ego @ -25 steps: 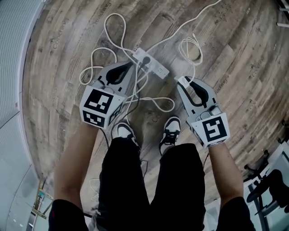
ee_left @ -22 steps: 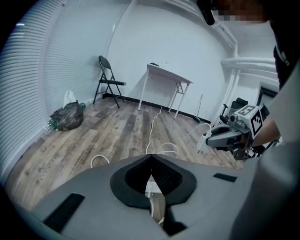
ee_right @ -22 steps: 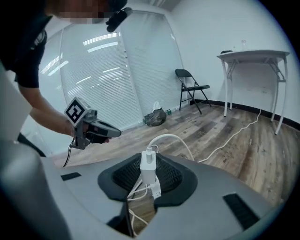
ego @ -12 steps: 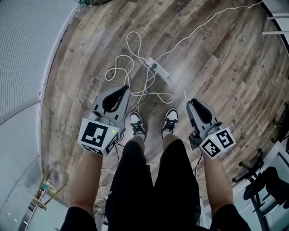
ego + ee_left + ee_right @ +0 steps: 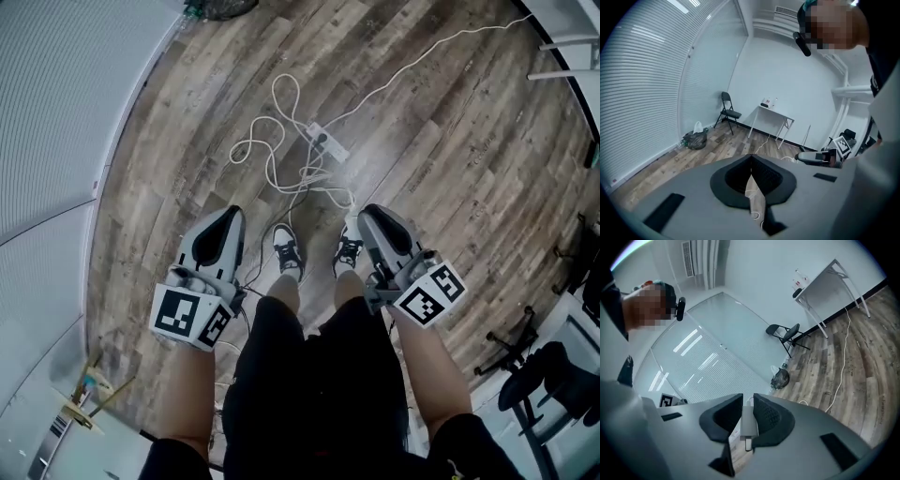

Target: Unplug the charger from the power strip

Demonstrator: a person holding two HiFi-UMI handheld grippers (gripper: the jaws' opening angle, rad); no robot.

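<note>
Far below on the wood floor lies the white power strip (image 5: 326, 142), a dark plug still in it, with white cables (image 5: 272, 150) looped around it. Both grippers are held high at waist level, well away from the strip. My right gripper (image 5: 746, 423) has a small white plug with a metal tip (image 5: 749, 422) between its pads; the jaws are closing on it and hold it. In the head view the right gripper (image 5: 371, 218) sits above the right shoe. My left gripper (image 5: 751, 164) (image 5: 228, 219) has its tips together with nothing between them.
The person's two shoes (image 5: 287, 251) stand just short of the cable loops. Across the room are a black folding chair (image 5: 728, 111), a white table (image 5: 776, 110) and a dark bag (image 5: 695, 139) by the blinds. A white cable (image 5: 842, 363) runs along the floor towards the table.
Both grippers have risen from just above the strip to waist height as the person stood up. The strip and cables now look smaller and farther away. The right jaws have narrowed.
</note>
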